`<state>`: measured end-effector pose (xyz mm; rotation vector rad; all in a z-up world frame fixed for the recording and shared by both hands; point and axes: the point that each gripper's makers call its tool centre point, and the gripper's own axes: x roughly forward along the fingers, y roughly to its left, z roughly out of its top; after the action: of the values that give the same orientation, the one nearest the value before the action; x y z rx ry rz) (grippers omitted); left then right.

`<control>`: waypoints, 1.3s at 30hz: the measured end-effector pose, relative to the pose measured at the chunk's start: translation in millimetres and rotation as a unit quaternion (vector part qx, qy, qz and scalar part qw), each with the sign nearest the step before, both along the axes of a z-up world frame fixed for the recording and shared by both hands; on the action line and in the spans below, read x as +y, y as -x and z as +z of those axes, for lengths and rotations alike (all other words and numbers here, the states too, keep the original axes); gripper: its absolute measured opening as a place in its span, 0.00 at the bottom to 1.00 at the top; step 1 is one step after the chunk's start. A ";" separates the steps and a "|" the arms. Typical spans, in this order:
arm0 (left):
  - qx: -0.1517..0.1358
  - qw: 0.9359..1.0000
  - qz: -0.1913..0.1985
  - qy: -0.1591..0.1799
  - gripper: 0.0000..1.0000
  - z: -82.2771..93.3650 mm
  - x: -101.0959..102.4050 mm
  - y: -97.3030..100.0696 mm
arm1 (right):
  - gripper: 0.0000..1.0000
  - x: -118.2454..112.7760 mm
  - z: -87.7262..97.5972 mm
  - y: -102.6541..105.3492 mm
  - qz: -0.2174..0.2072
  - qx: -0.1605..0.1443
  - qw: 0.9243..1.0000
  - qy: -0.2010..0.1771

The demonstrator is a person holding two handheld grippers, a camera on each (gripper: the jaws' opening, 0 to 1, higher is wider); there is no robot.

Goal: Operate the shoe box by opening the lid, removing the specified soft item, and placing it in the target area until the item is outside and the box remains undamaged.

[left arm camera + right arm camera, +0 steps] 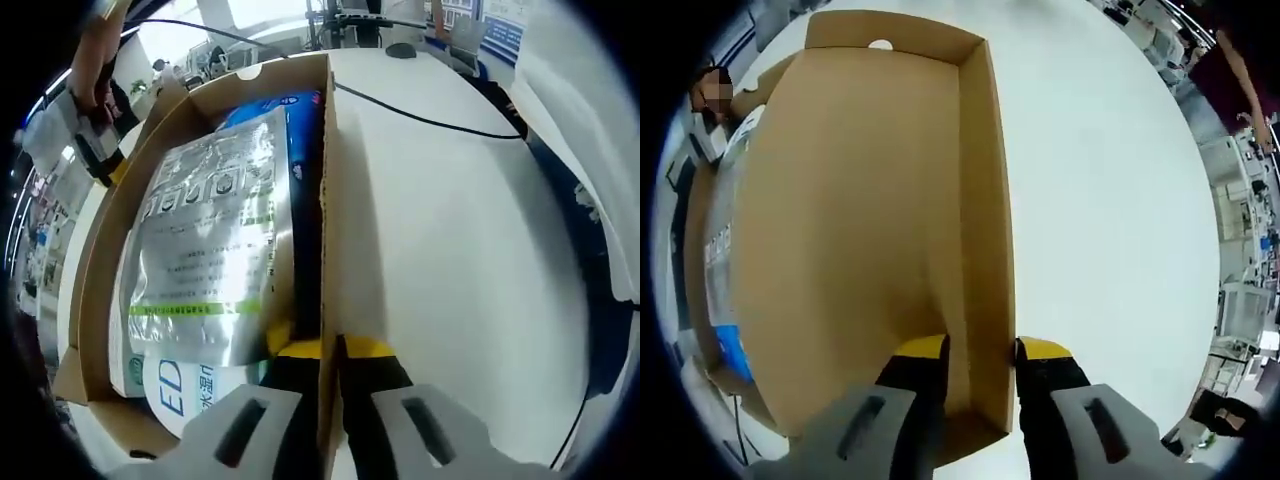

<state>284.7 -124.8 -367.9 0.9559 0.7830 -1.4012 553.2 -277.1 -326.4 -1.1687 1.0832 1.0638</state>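
— Two grippers on one cardboard shoe box (325, 200), right?
— Yes. Left gripper (331, 349) pinched narrow on the box's side wall, one yellow-tipped jaw inside, one outside. Right gripper (980, 350) clamped the same way on the side flange of the opened lid (850, 230).
— And inside the box?
— Silver foil pouch (210, 250) with printed text and a green stripe, lying flat on the box's contents. Blue-and-white packet (190, 385) beneath it, near the gripped end.
— Around the box?
— White table (450, 260) under it. Black cable (430, 120) across the table beyond the box wall. Person (95, 90) standing past the box's far corner.
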 end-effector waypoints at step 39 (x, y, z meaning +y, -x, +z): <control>0.001 1.000 0.008 -0.002 0.02 0.2 0.0 0.3 | 0.39 -3.4 32.4 -0.2 -0.056 -0.060 0.995 -0.050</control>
<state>284.4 -124.8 -367.8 0.9493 0.7945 -1.3871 553.5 -280.5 -294.0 -1.0662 0.9791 0.9371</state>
